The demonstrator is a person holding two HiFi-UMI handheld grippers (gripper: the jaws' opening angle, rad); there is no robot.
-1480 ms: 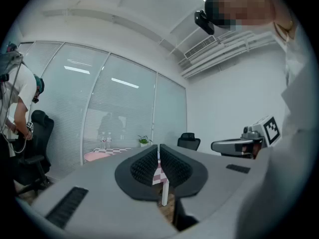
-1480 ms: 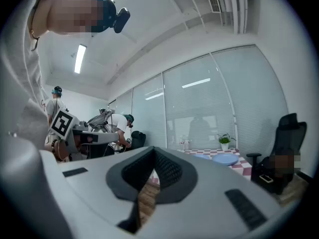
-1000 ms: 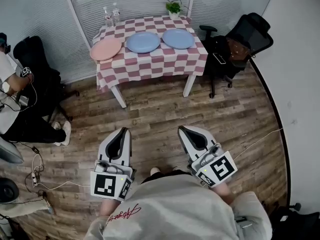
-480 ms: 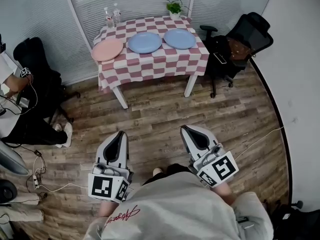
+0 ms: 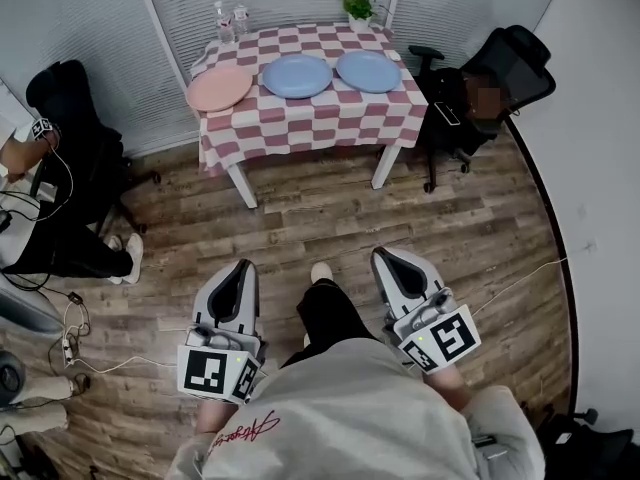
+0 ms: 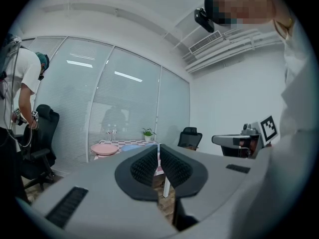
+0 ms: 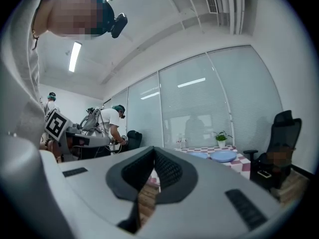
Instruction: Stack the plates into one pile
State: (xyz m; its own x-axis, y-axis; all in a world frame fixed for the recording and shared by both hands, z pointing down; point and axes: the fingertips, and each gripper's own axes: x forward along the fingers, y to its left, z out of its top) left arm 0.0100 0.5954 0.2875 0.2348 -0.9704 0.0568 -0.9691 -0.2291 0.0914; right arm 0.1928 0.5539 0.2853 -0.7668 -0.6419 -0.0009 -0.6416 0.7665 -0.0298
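While we look down from the head view, three round, shallow plates lie in a row on the bench (image 5: 320,133), which wears a red-and-white checked cloth. We count one pink plate (image 5: 219,88) at the left end, one middle blue plate (image 5: 297,75) just beside it, and one right blue plate (image 5: 368,70). Each lies flat on the cloth by itself. Along the far edge stand two clear bottles (image 5: 232,18) and one potted plant (image 5: 358,8). One black chair (image 5: 505,68) sits to the right of the bench. Our left claw (image 5: 242,266) and right claw (image 5: 384,255) hang over the wooden floor (image 5: 300,218), close to our body and well apart from the bench, both pointing toward it.

From the left gripper view, we see the ribbed pads pressed together with nothing between them. The pink plate and one blue rim show small and far beyond the tips.

From the right gripper view, the pads likewise meet along their length, holding nothing. The two blue plates show far off at the right, on the checked cloth near the plant.
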